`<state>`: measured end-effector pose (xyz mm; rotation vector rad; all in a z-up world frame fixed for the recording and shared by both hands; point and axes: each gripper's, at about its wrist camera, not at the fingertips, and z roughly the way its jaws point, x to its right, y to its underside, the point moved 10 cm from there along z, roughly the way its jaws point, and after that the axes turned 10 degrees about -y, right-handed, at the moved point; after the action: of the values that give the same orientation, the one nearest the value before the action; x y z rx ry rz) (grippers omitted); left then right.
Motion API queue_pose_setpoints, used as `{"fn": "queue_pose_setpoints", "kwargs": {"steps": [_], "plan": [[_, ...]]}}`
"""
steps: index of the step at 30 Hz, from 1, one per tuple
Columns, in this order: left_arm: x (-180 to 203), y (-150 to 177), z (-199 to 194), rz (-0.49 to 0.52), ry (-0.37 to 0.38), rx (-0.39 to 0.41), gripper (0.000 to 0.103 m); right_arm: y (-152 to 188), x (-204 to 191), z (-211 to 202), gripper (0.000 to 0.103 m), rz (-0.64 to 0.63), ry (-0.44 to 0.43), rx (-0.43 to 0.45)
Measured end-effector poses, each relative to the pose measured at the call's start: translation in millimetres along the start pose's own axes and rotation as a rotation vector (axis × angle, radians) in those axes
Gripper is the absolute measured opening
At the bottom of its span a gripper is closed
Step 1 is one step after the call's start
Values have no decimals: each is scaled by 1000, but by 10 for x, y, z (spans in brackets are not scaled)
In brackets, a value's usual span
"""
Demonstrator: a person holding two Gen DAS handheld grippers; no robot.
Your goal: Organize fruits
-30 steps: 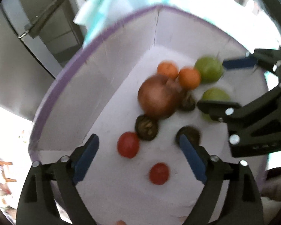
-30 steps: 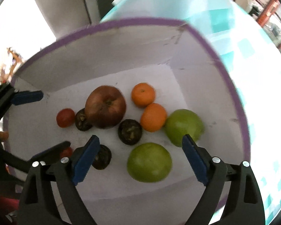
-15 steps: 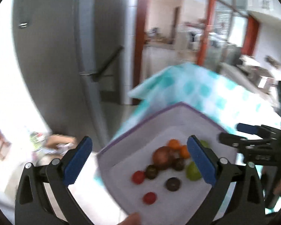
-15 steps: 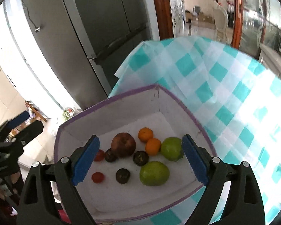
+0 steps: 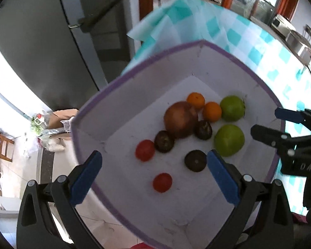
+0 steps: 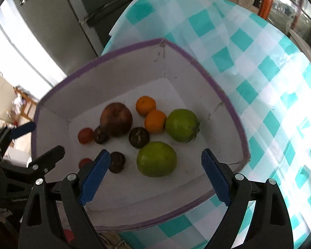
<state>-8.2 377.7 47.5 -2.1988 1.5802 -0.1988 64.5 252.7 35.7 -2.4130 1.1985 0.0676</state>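
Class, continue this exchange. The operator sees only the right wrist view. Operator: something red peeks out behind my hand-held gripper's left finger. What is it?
Observer: A whole small red tomato, lying on the box floor.
Operator: Does the dark fruit beside it touch it?
Observer: No, the dark fruit lies apart from it.
Operator: What is past the box's left wall?
Observer: A cardboard carton on the floor below.

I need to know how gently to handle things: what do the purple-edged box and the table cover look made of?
The box looks like matte white cardboard: creased corners, scuffed walls, purple tape on the rim. The checked table cover looks like thin plastic or oilcloth, since it shows a sheen and stiff folds; coated fabric is possible.
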Motion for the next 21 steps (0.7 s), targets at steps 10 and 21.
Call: {"fn": "queue_pose_setpoints", "kwargs": {"steps": [10, 21], "plan": [[132, 34, 270, 74, 7, -61, 101, 94, 79, 223, 87, -26, 44, -66], [191, -34, 396, 124, 19, -83, 101, 86, 183, 325, 87, 29, 56, -85]]}}
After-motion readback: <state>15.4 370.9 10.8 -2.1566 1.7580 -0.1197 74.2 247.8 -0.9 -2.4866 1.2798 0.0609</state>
